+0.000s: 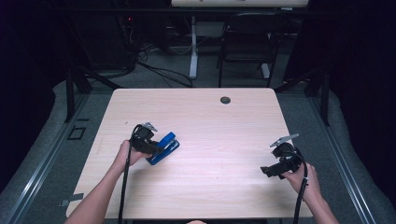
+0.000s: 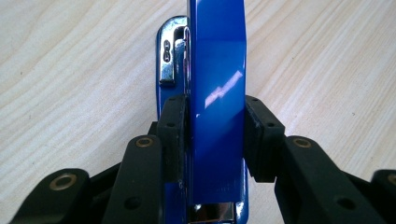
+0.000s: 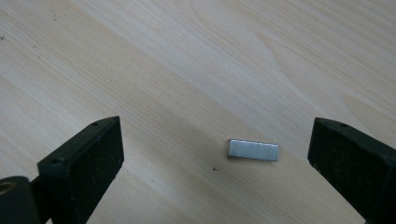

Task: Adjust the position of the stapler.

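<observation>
A blue stapler (image 1: 163, 147) lies on the pale wooden table (image 1: 205, 116) at the left. My left gripper (image 1: 150, 145) is shut on the stapler (image 2: 217, 84): both pads press on the sides of its blue top arm, and the chrome staple channel shows to the left of it. My right gripper (image 1: 267, 171) hovers low at the right of the table, its jaws wide open. A small strip of silver staples (image 3: 253, 150) lies flat on the wood between the right jaws, nearer the right fingertip (image 3: 348, 156) and touching neither.
A round dark grommet (image 1: 225, 100) sits near the table's far edge. Behind the table stand a black chair (image 1: 247, 39) and a white desk leg (image 1: 193, 46), with cables on the floor.
</observation>
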The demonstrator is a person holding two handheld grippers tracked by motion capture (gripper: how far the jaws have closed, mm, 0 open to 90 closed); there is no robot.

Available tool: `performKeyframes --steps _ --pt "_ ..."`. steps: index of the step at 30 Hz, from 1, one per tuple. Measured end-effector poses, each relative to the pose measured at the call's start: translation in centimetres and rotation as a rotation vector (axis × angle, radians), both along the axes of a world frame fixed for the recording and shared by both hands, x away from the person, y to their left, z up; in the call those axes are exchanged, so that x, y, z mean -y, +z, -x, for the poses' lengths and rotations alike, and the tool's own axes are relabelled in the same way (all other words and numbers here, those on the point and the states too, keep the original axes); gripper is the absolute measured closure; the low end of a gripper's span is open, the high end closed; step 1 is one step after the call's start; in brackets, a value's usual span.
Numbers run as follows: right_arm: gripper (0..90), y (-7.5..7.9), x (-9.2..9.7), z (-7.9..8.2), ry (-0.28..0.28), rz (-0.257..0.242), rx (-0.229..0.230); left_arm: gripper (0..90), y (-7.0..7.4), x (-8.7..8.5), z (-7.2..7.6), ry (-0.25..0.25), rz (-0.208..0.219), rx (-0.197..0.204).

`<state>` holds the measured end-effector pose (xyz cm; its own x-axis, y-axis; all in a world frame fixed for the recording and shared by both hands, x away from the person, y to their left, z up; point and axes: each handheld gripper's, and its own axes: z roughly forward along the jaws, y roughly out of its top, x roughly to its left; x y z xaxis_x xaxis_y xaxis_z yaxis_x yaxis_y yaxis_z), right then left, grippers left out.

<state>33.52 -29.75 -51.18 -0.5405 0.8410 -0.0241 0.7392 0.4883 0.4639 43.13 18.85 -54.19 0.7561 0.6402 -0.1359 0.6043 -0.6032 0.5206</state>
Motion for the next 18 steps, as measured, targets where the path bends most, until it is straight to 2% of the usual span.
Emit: performKeyframes --steps 8,18 --pt "3.1 0.00 0.02 -0.05 0.007 0.012 -0.005 65.3 0.08 0.38 0.28 -0.033 -0.011 0.019" --pt "3.1 -0.03 -0.01 -0.06 0.007 0.007 -0.007 65.6 0.09 0.79 0.51 -0.068 -0.012 0.022"
